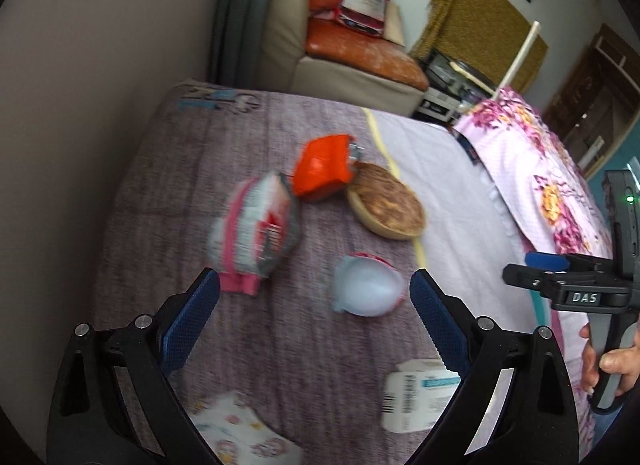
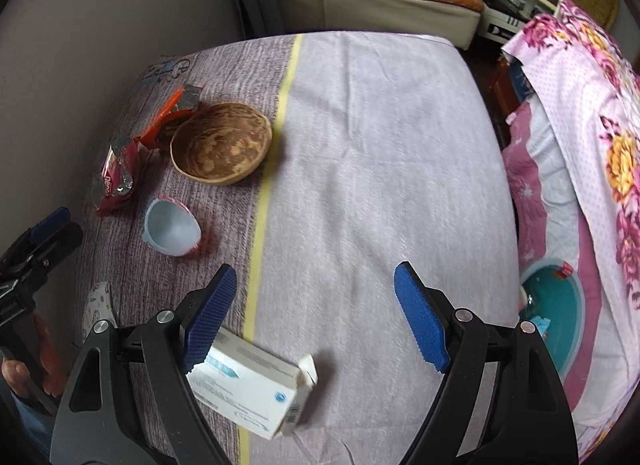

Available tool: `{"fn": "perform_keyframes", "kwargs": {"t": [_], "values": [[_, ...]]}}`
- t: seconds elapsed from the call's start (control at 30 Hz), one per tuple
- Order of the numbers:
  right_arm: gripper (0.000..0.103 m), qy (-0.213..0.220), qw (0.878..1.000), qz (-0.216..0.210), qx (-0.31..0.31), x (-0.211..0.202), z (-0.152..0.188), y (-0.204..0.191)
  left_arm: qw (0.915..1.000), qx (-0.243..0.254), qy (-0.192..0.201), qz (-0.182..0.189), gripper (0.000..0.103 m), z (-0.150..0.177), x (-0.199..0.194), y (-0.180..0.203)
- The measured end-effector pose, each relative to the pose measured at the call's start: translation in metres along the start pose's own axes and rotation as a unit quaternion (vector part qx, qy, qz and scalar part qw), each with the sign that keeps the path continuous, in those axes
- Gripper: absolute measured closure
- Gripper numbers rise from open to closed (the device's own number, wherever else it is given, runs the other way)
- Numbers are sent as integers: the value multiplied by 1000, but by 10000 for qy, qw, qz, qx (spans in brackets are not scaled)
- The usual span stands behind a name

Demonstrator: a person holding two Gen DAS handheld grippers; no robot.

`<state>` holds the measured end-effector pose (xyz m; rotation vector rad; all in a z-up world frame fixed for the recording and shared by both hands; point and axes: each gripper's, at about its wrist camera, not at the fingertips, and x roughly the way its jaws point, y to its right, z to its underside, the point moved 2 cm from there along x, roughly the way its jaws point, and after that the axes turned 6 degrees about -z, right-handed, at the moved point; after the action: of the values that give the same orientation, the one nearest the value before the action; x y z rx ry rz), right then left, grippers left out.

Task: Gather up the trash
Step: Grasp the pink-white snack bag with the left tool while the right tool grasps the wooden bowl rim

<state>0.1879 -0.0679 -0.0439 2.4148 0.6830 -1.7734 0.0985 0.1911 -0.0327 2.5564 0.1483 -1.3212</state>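
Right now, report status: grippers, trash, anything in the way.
Left gripper open, empty. Right gripper open, empty. White carton, pale cup, red wrapper, orange wrapper loose on bed. Nothing blocking.

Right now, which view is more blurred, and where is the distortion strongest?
Left wrist view: motion blur smears the pink wrapper and blue cup. Right wrist view: sharper, the wooden bowl grain reads clearly. Both: fisheye bending and dark corners at the edges.

Both wrist views angled down, near, sharing wooden bowl

Blurred snack wrapper, box half-hidden.
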Motion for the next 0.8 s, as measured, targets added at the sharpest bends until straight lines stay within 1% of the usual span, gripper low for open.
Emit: {"fn": "perform_keyframes", "kwargs": {"t": [0.2,0.37,0.43,0.47,0.5,0.63,0.67,0.7,0.8], "values": [[26,-17,9999,-96,-32,22,-27,-9,9992,-142,-255,-262,7,-8,29,-28],[26,-98,9997,-203,136,43,-48,-10,9983,-89,-475,-313,7,-11,52,-34],[26,-163,9990,-332,255,55,-56,-11,9980,-51,-537,-323,7,-14,60,-33],[30,-190,9986,-387,296,60,-59,-11,9979,-40,-554,-329,7,-15,63,-32],[38,-228,9981,-459,342,66,-63,-12,9978,-27,-571,-334,7,-16,67,-32],[49,-253,9967,-646,429,84,-72,-14,9972,-21,-616,-431,7,-18,79,-31],[55,-258,9962,-709,436,88,-73,-16,9971,-50,-616,-436,7,-19,82,-31],[58,-260,9960,-746,428,91,-74,-17,9973,-90,-601,-410,7,-20,84,-32],[60,-260,9955,-813,416,98,-76,-18,9979,-150,-518,-347,9,-20,85,-34]]}}
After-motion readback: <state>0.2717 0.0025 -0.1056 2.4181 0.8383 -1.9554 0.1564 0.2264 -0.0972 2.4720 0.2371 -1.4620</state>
